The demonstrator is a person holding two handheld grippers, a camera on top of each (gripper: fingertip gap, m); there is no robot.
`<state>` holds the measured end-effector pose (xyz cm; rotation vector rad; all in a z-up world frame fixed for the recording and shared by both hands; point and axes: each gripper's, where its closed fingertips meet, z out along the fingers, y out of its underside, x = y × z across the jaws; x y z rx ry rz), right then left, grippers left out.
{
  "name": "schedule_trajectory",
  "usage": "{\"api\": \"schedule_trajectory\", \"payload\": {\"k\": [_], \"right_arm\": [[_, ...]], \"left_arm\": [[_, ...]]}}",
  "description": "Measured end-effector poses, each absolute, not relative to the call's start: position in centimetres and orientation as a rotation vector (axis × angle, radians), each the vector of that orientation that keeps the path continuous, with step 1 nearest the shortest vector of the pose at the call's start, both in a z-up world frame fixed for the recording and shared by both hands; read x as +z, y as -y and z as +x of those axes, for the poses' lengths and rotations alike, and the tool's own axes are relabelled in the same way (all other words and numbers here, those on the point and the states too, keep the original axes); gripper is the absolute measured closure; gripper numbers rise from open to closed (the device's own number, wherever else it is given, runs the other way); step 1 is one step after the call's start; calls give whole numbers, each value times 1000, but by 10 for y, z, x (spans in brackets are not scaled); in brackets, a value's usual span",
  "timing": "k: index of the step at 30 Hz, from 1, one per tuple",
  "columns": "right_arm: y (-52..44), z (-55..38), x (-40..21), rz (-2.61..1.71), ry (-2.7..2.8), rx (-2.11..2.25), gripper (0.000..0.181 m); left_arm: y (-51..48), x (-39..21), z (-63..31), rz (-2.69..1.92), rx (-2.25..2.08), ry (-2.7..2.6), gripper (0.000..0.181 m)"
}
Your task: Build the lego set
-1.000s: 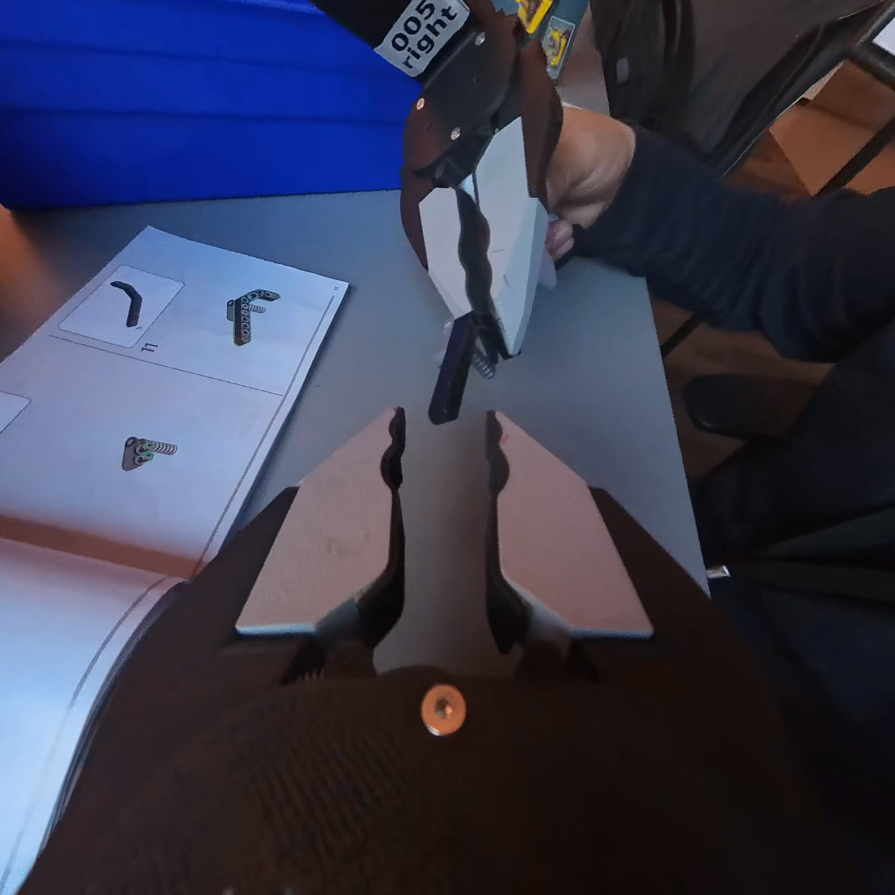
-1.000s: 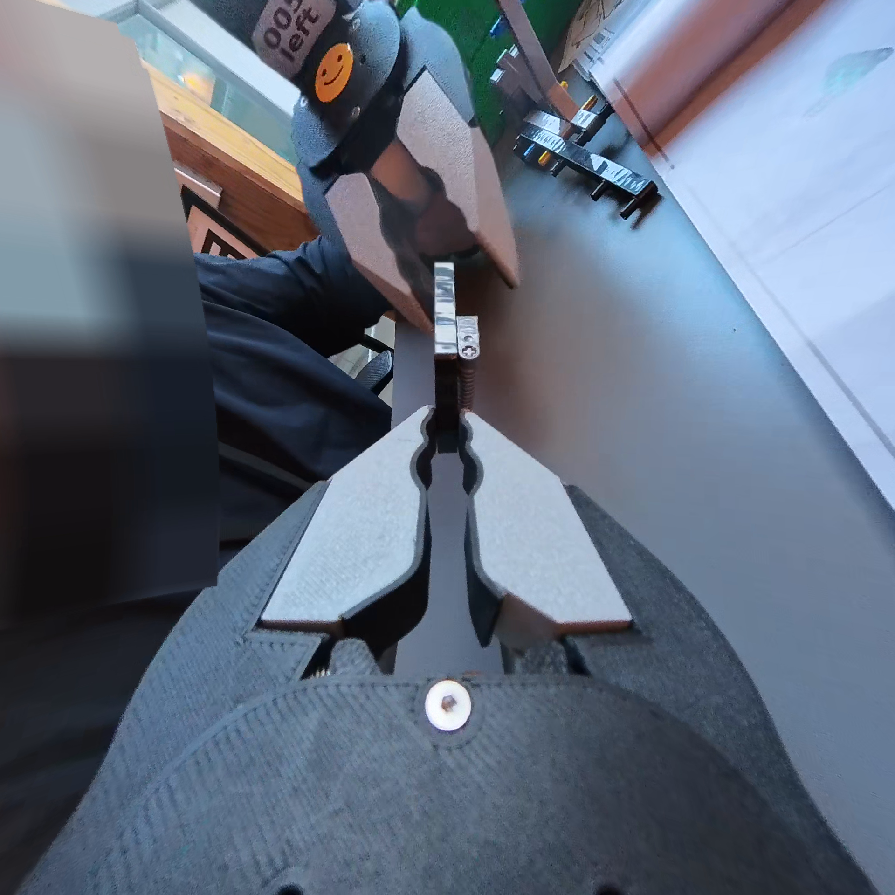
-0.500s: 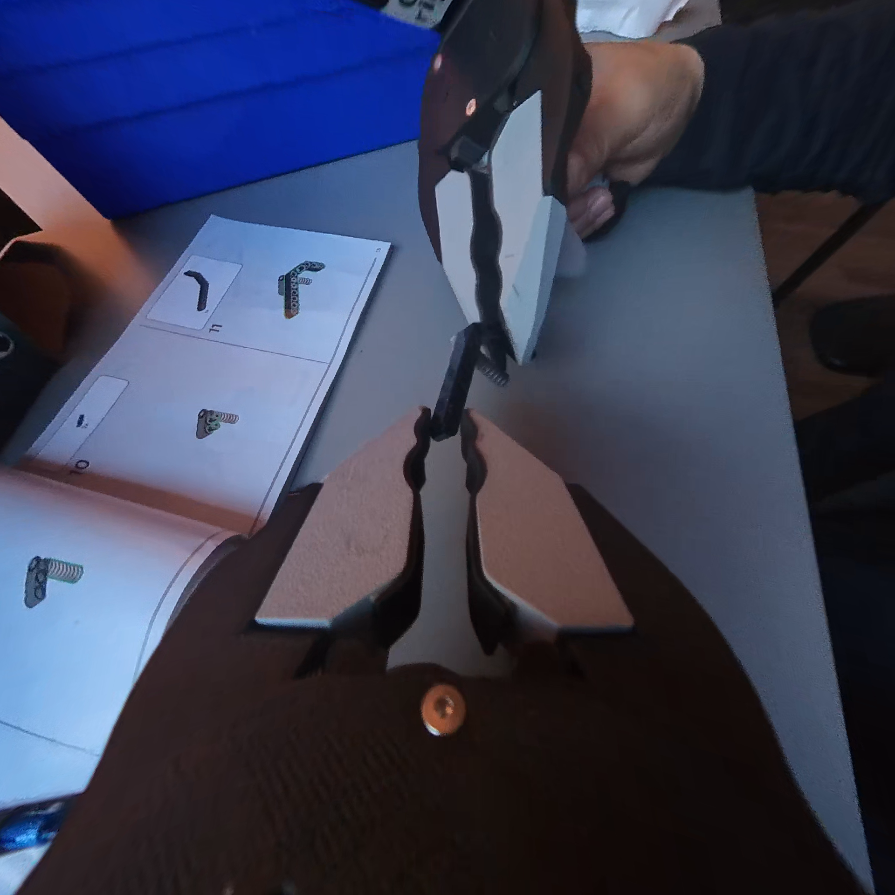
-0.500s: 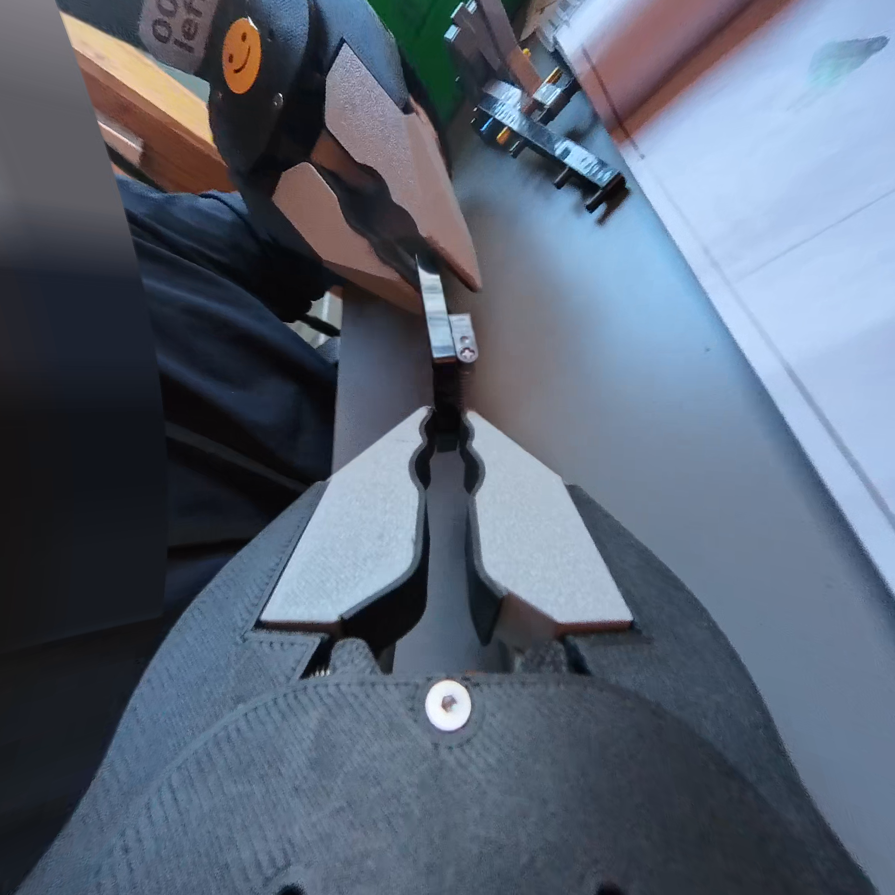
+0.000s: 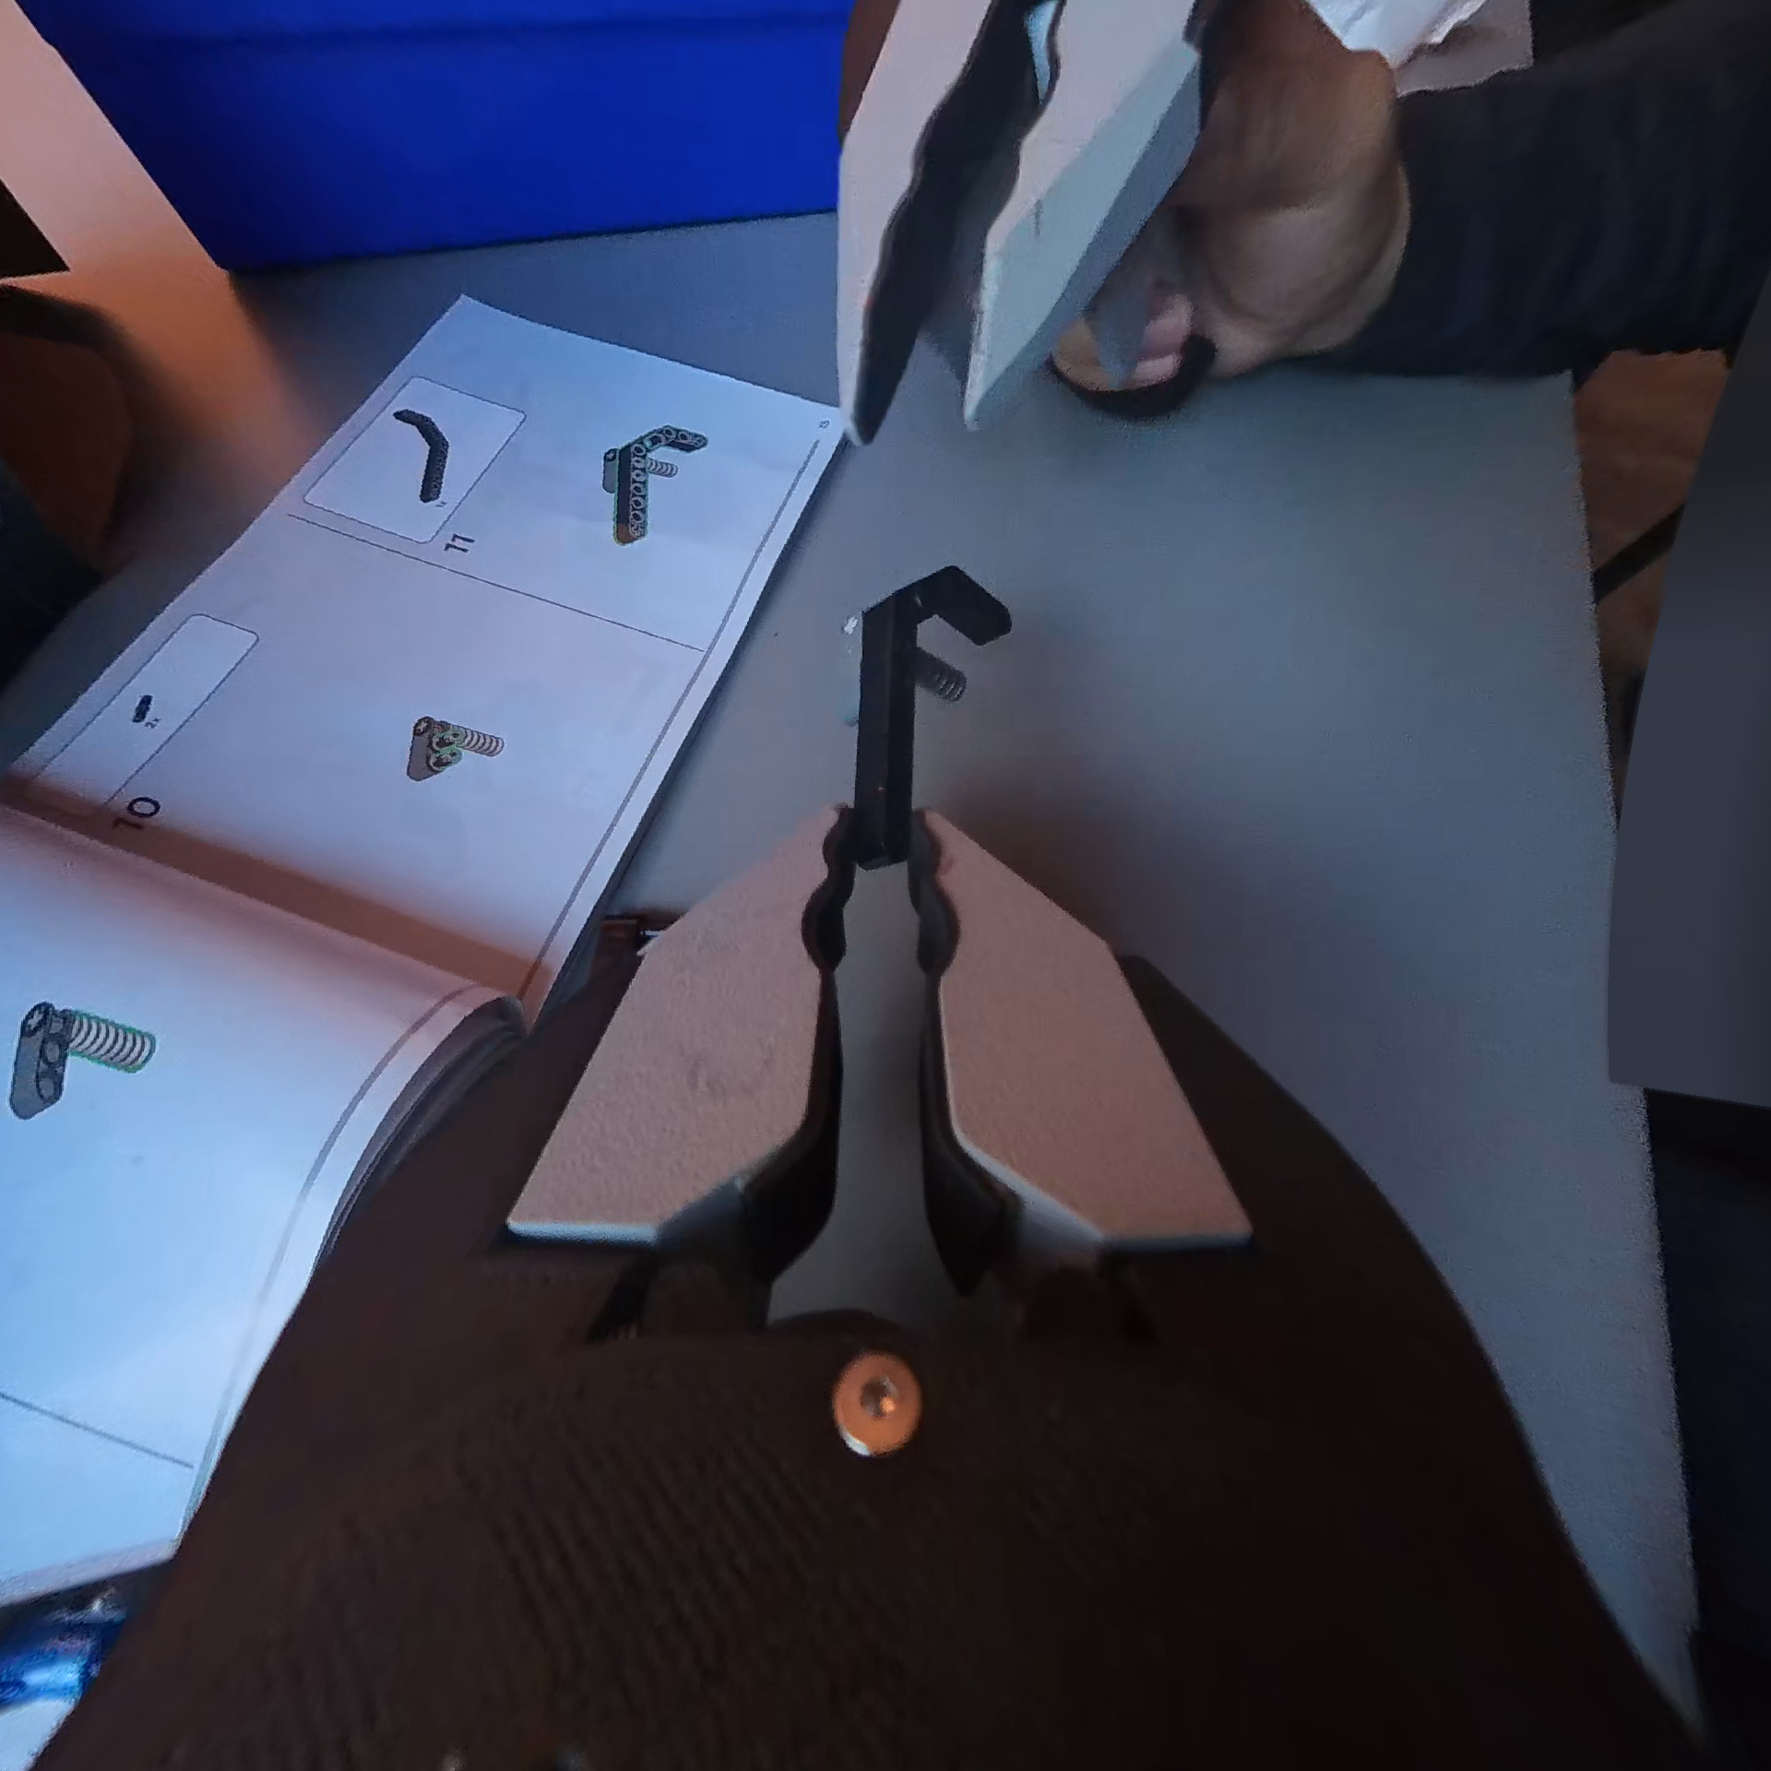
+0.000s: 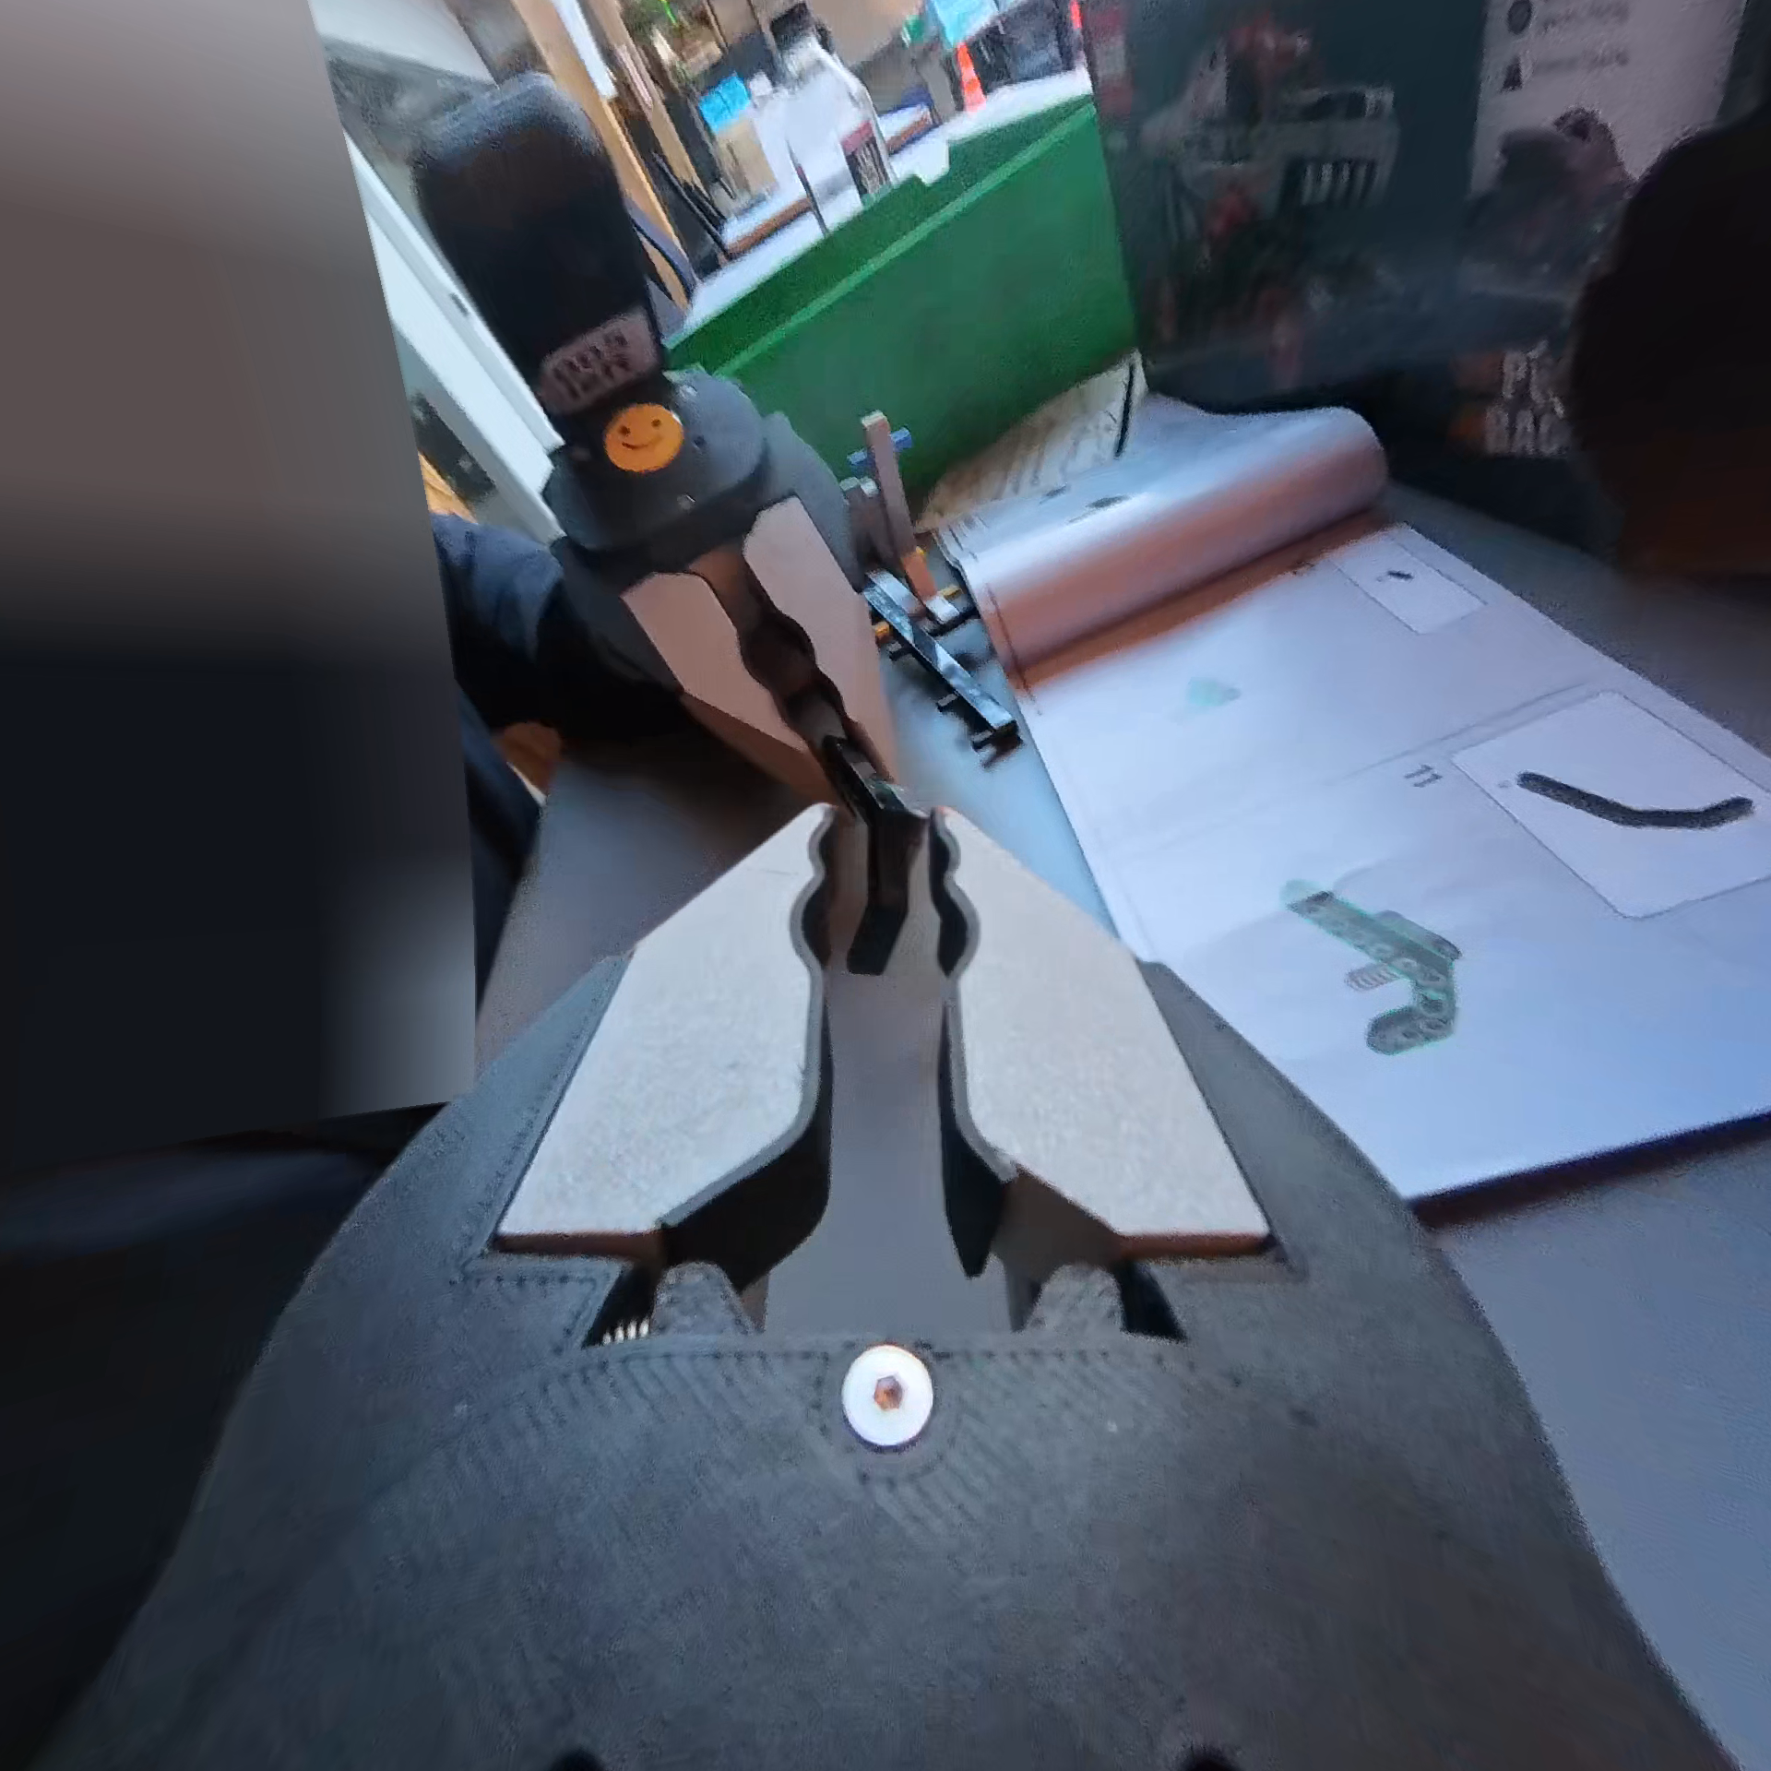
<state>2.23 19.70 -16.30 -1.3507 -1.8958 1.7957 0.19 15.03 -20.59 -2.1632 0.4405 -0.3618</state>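
Observation:
My left gripper (image 5: 882, 836) is shut on the lower end of a black bent lego beam (image 5: 886, 714) that carries a small grey spring piece (image 5: 944, 682). It holds the beam upright above the grey table (image 5: 1246, 690). My right gripper (image 5: 922, 422) hangs above and behind the beam, open and empty, apart from it. In the right wrist view my right gripper (image 6: 882, 829) stands open, and the beam (image 6: 877, 910) shows through the gap, held by the left gripper (image 6: 843, 747) beyond.
An open instruction booklet (image 5: 498, 613) lies left of the beam; it also shows in the right wrist view (image 6: 1342, 843). A blue bin (image 5: 431, 115) stands behind it. A black part-built assembly (image 6: 944, 661), a green bin (image 6: 910, 287) and the set's box (image 6: 1342, 192) are farther off. The tips of one gripper are about 7 centimetres away from the tips of the other.
My left gripper closed on the beam's lower end. My right gripper opened, let go of the beam and drew back upward. The beam now sits in the left gripper alone.

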Motion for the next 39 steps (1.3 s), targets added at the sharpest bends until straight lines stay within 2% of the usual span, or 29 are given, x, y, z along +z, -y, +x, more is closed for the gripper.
{"api": "schedule_trajectory", "payload": {"k": [12,20,26,39], "right_arm": [[-205,22,-167,-1188,1944,1538,169],[-271,-8,-148,-1271,1544,1209,170],[-277,-31,-124,-1207,1403,1214,160],[-266,-41,-142,-1314,1504,1403,159]], "left_arm": [[-151,-204,-2,-2166,-411,-378,173],[-156,-205,-6,-2172,-361,-353,173],[-159,-203,-2,-2149,-343,-374,173],[-157,-197,4,-2111,-423,-392,173]]}}
